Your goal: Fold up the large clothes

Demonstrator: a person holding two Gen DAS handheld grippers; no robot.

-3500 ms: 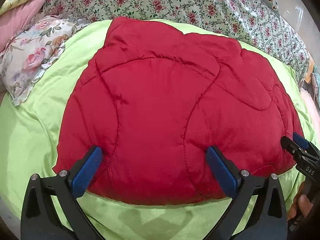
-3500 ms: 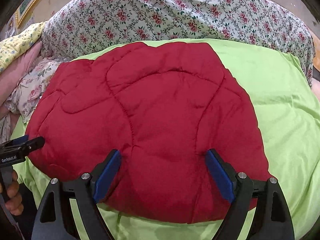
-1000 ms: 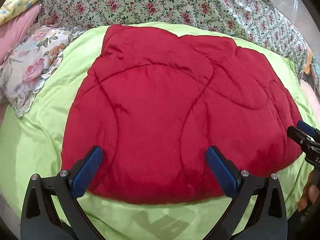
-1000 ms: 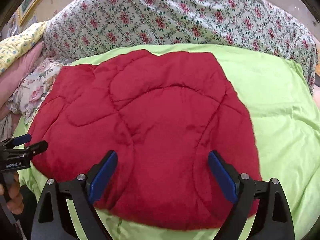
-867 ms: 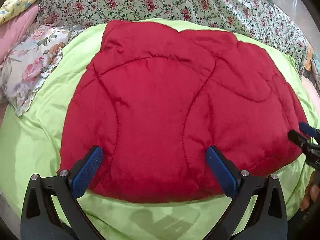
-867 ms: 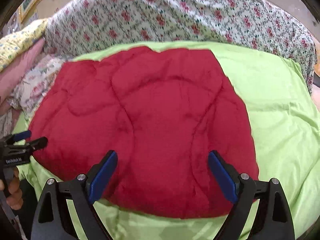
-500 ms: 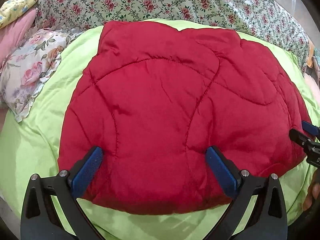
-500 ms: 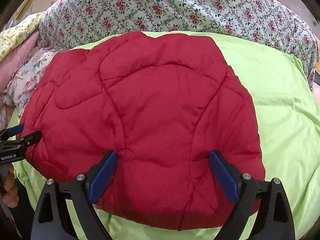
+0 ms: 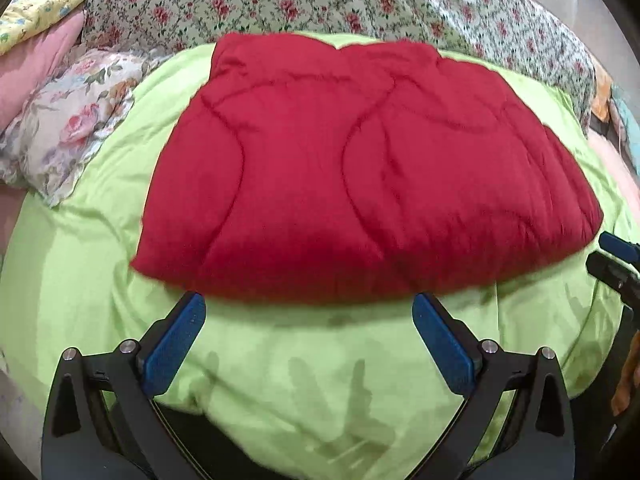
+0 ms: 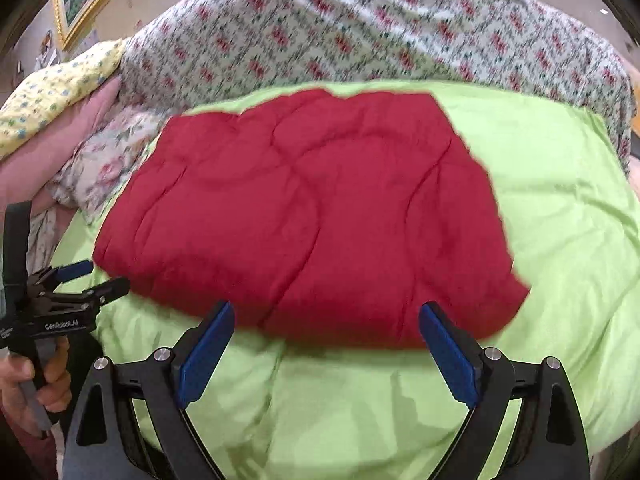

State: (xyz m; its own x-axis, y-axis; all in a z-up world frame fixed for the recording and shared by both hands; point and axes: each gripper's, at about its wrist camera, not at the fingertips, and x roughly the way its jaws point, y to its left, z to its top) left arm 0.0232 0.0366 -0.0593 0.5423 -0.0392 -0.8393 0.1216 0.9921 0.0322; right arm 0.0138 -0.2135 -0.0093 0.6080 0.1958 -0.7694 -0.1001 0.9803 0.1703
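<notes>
Garment: red quilted jacket (image 9: 360,184) lies folded into a compact padded block on the green sheet (image 9: 280,380) of the bed, roughly mid-sheet, with a floral pillow (image 9: 68,128) off its left side and a floral quilt (image 9: 360,4) behind.

Change noted: half a second ago both sets of jaws overlapped the near edge of the jacket. Both have now drawn back toward the person, and a strip of bare sheet shows between the blue pads and the jacket's near edge in each wrist view. Some motion blur is present, so the retreat is likely in progress.

Left gripper (image 9: 308,340): jaws spread wide, holding nothing. Right gripper (image 10: 326,344): jaws likewise spread, holding nothing. The left gripper is also visible at the left margin of the right wrist view, just clear of the jacket's corner.

Assessment: the jacket keeps its shape unaided, edges fairly even. In my judgement the fold is complete or nearly so; only a further halving or a final tidy would remain.
</notes>
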